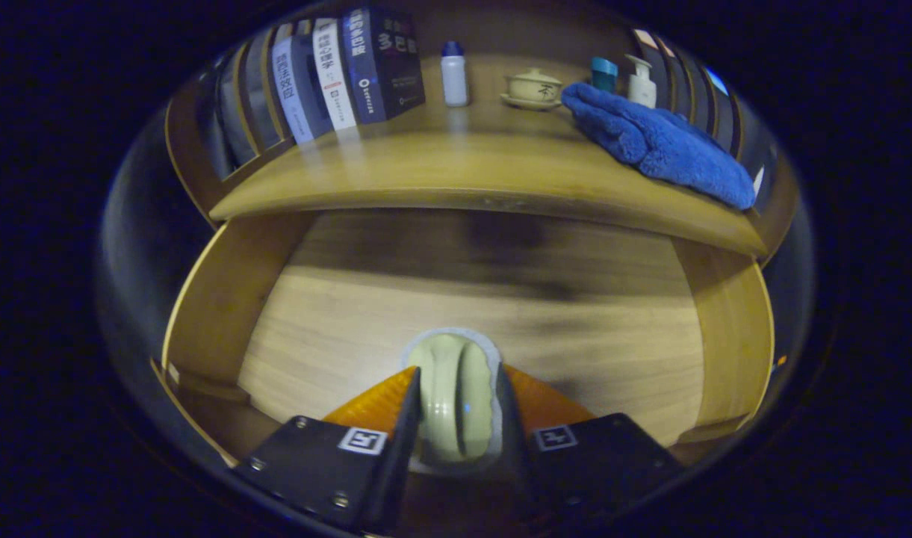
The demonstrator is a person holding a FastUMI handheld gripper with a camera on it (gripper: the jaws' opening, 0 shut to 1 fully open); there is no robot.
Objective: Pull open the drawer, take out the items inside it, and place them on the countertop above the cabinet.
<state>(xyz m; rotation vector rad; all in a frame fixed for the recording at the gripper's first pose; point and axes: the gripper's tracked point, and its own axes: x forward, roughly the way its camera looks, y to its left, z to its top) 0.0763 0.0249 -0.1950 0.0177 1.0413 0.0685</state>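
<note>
With the drawer [224, 299] open, the gripper [456, 403] is clamping a pale item [452, 388] over it, countertop [470, 168] placement remaining.

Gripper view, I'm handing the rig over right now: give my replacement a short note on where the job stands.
Gripper: shut on the pale round item, one finger on each side, above the drawer floor.
Drawer: pulled open; no other item shows on its wooden floor.
Countertop: already carries books, a white bottle, a lidded cup on a saucer, a blue towel and a pump bottle.
Done: drawer opened, item grasped.
Left: carry the item up and set it on bare countertop, probably just ahead of the white bottle.
</note>
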